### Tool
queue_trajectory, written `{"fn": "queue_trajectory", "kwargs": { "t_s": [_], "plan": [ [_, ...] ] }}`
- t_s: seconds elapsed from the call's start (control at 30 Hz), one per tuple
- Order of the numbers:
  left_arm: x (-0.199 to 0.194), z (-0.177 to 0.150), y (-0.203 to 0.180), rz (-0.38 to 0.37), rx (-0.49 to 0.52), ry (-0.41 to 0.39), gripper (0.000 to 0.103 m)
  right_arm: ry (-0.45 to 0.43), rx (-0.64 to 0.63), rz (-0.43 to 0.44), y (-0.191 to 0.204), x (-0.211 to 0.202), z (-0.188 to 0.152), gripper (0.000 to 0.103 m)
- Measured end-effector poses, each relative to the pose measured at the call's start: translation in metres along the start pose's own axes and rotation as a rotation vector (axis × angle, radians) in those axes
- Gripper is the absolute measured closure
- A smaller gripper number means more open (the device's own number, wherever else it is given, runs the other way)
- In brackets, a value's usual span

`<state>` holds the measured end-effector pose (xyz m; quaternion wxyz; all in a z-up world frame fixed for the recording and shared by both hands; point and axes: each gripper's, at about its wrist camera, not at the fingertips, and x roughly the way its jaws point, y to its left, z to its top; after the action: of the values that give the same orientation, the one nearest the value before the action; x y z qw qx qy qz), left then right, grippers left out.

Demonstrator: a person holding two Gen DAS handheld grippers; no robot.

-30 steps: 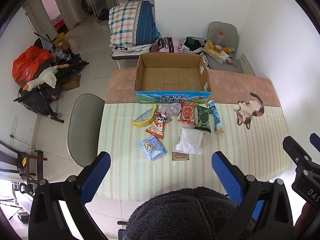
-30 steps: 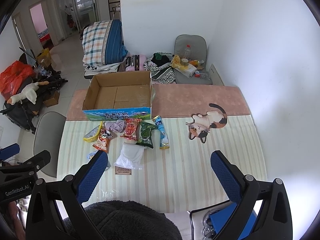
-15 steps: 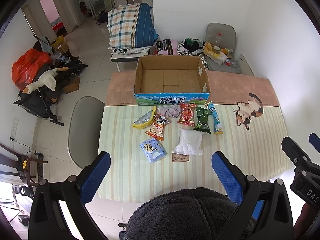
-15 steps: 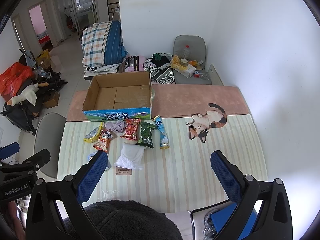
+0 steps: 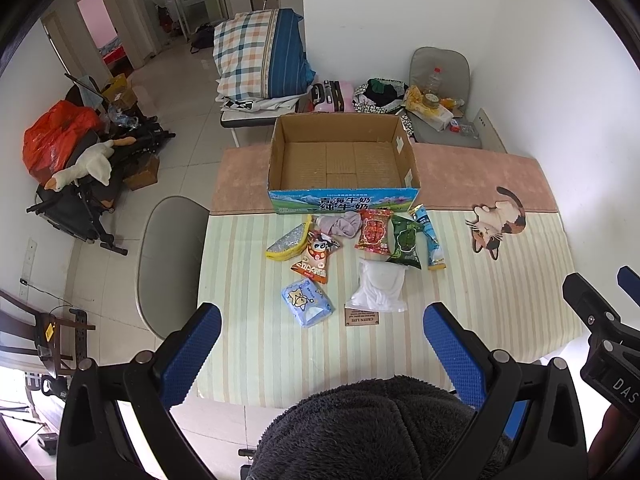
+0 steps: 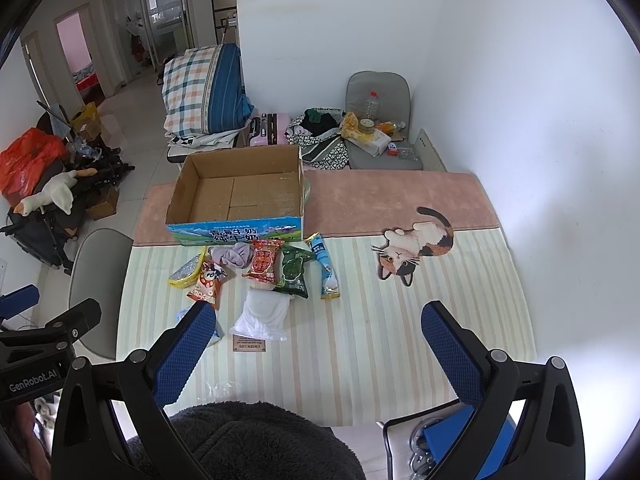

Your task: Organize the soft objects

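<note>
An empty cardboard box (image 5: 342, 164) (image 6: 244, 196) stands at the back of the striped table (image 5: 256, 344). In front of it lie several soft packs: a yellow pouch (image 5: 288, 240), an orange snack bag (image 5: 318, 258), a pink cloth (image 5: 344, 224), a red pack (image 5: 374, 232), a green pack (image 5: 406, 242), a blue tube pack (image 5: 430, 238), a white bag (image 5: 378, 286) and a blue tissue pack (image 5: 307, 302). My left gripper (image 5: 322, 342) is open and empty, high above the table's front edge. My right gripper (image 6: 320, 342) is open and empty, likewise high above the front.
A small brown card (image 5: 362, 317) lies by the white bag. A cat-shaped mat (image 5: 498, 220) lies at the right. A grey chair (image 5: 168, 256) stands left of the table. A dark fleece hat (image 5: 372, 428) fills the bottom of both views.
Both views have shifted slightly; the grippers stay open and high above the table. Nothing on the table has moved.
</note>
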<state>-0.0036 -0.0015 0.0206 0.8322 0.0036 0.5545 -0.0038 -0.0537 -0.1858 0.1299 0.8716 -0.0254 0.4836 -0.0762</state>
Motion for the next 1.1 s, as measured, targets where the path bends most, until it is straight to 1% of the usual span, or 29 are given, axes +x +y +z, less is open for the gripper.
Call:
{"fn": "queue_trajectory", "kwargs": {
  "t_s": [0.7,0.83,0.9,0.97,1.03,1.1],
  "plan": [
    [-0.002,0.001,0.001,0.002,-0.009,-0.005,0.0,-0.008,0.004,0.008,0.001,0.0,0.002,0.0],
    [0.005,0.002,0.001,0.001,-0.013,0.004,0.0,0.003,0.009,0.021,-0.001,0.006,0.005,0.0],
    [0.012,0.004,0.003,-0.002,-0.023,-0.003,0.0,0.012,0.024,0.039,-0.005,0.013,0.007,0.0],
    [0.028,0.01,0.006,0.012,-0.034,0.005,0.0,0.025,0.039,0.055,-0.008,0.026,0.011,0.0],
    [0.048,0.015,0.009,0.044,-0.049,0.025,0.0,0.035,0.055,0.057,-0.011,0.043,0.015,0.0],
    [0.074,0.02,0.014,0.065,-0.065,0.053,0.0,0.07,0.067,0.055,-0.014,0.071,0.019,0.0]
  ]
}}
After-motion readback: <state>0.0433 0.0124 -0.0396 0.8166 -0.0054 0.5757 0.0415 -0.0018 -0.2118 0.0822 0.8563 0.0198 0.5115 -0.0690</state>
